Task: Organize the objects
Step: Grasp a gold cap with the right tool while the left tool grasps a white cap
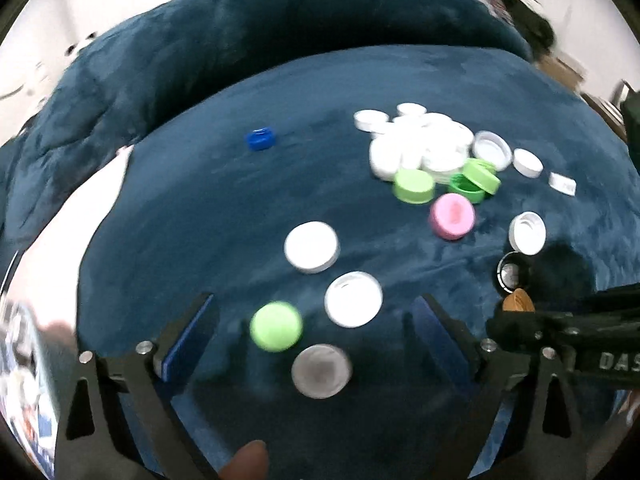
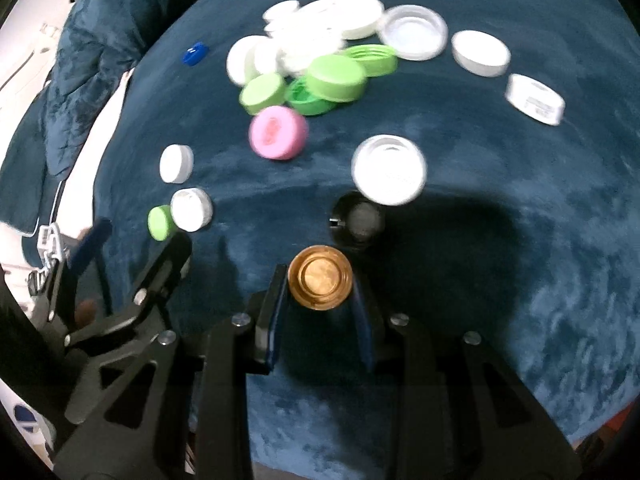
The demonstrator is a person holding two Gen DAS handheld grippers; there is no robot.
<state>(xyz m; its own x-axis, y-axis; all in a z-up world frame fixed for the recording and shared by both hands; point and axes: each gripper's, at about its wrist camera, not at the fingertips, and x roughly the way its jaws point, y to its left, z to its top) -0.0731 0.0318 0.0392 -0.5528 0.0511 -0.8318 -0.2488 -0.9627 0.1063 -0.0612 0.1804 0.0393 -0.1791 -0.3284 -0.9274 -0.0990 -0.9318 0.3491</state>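
Holding a gold cap [image 2: 320, 278] tight between its two jaws, the right gripper [image 2: 320, 304] is pointing steeply down at the blue blanket [image 2: 500, 280]. The gold cap is facing open side up, and the blue pads [image 2: 276, 320] are pressing on both of its sides. Just past it, a dark cap [image 2: 357, 220] is lying on the blanket in the gripper's shadow, with a big white cap [image 2: 389, 169] partly over its far edge.

The left gripper [image 1: 312, 336] is tilting down too, with its jaws standing wide apart and nothing squeezed between them. Lying on the blanket in the gap are a light green cap [image 1: 276, 325], a grey cap [image 1: 321, 371] and a white cap [image 1: 353, 299]. Another white cap [image 1: 312, 246] is sitting a bit farther off. A fingertip [image 1: 246, 460] is peeking in at the near edge of that view.

Farther away, a pink cap [image 1: 452, 216] is resting near some green caps [image 1: 414, 186], and behind those a pile of white caps [image 1: 416, 144] is bunched together. A small blue cap [image 1: 261, 138] is sitting alone, well apart to the left. On the right, a few more white caps [image 1: 528, 162] are scattered. The pictures are blurry, so small details are hard to tell.
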